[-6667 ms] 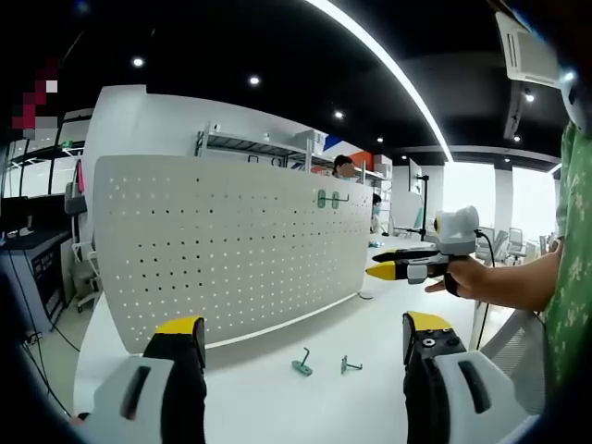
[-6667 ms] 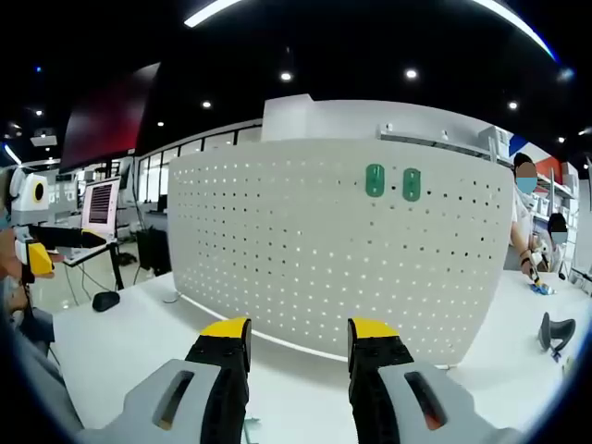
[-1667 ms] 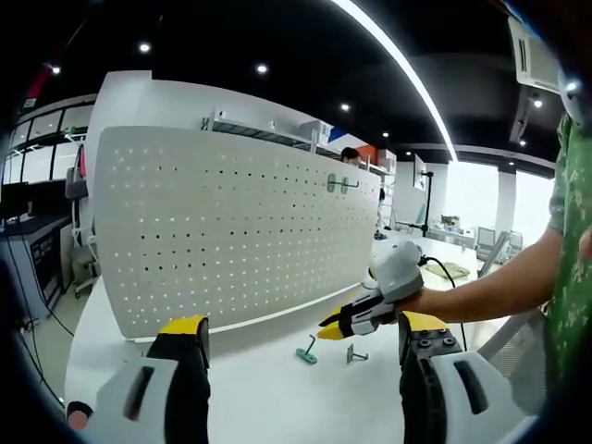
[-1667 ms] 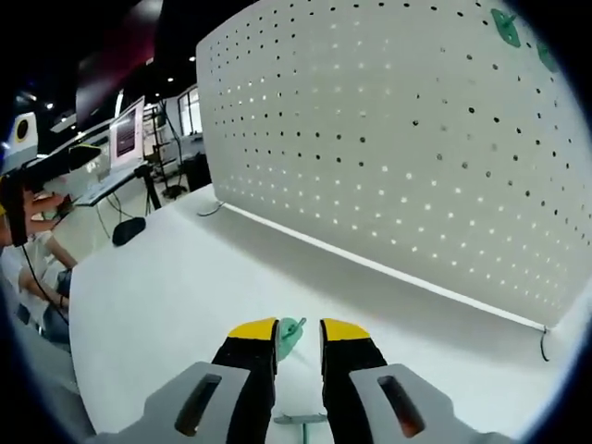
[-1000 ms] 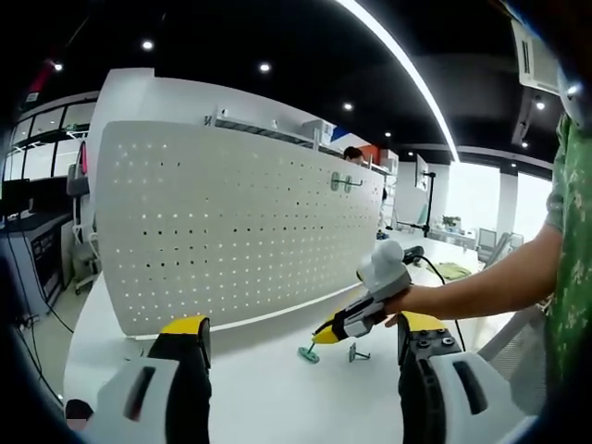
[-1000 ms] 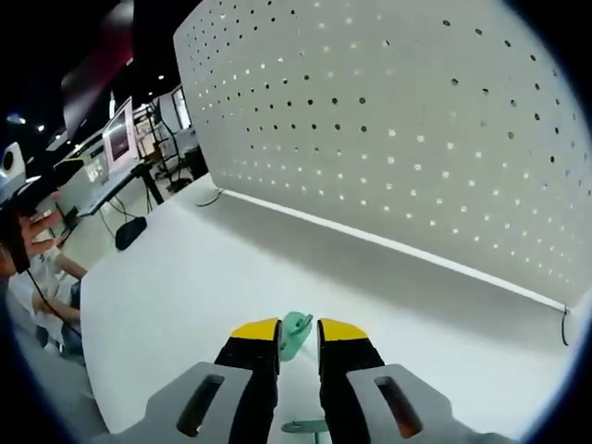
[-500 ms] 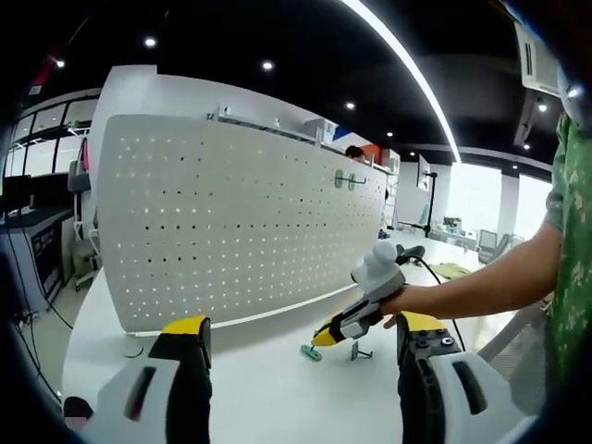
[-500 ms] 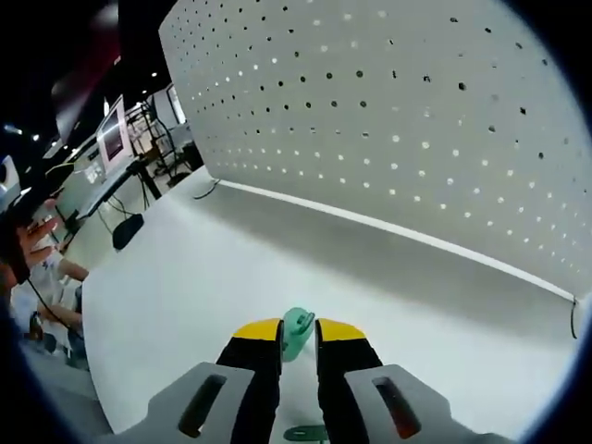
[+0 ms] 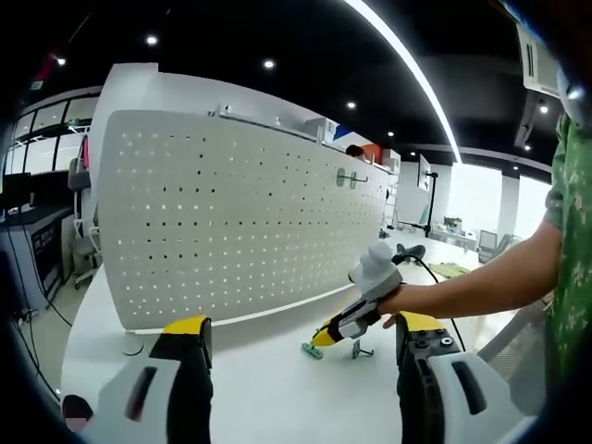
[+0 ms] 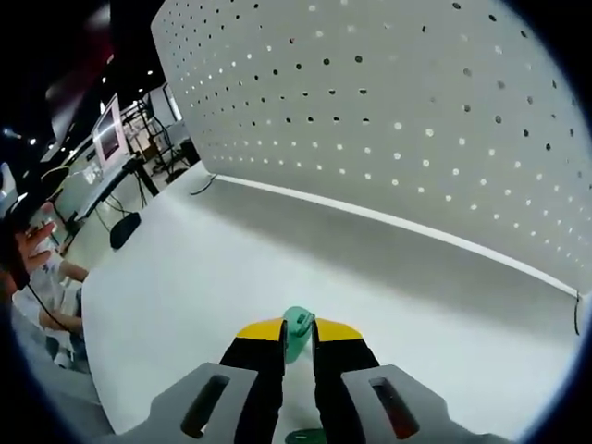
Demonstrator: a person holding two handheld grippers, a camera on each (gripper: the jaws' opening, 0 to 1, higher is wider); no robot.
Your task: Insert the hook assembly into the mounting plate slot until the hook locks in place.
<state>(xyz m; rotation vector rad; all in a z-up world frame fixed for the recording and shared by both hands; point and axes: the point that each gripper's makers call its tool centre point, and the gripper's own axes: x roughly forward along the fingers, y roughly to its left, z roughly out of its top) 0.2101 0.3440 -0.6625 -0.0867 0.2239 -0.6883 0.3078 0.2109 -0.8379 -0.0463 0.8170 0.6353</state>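
Right gripper view: right gripper (image 10: pixel 298 335) fingers clamp a green hook (image 10: pixel 297 330) at lower centre; left gripper (image 9: pixel 296 335) fingers apart.

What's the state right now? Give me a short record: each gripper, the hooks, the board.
right gripper: jaws closed on the green hook, low over the white table
left gripper: open, holding nothing, back from the board
second hook: lying on the table beside the right gripper
pegboard: upright on the table, two hooks already mounted near its top far end
insertion: not yet begun
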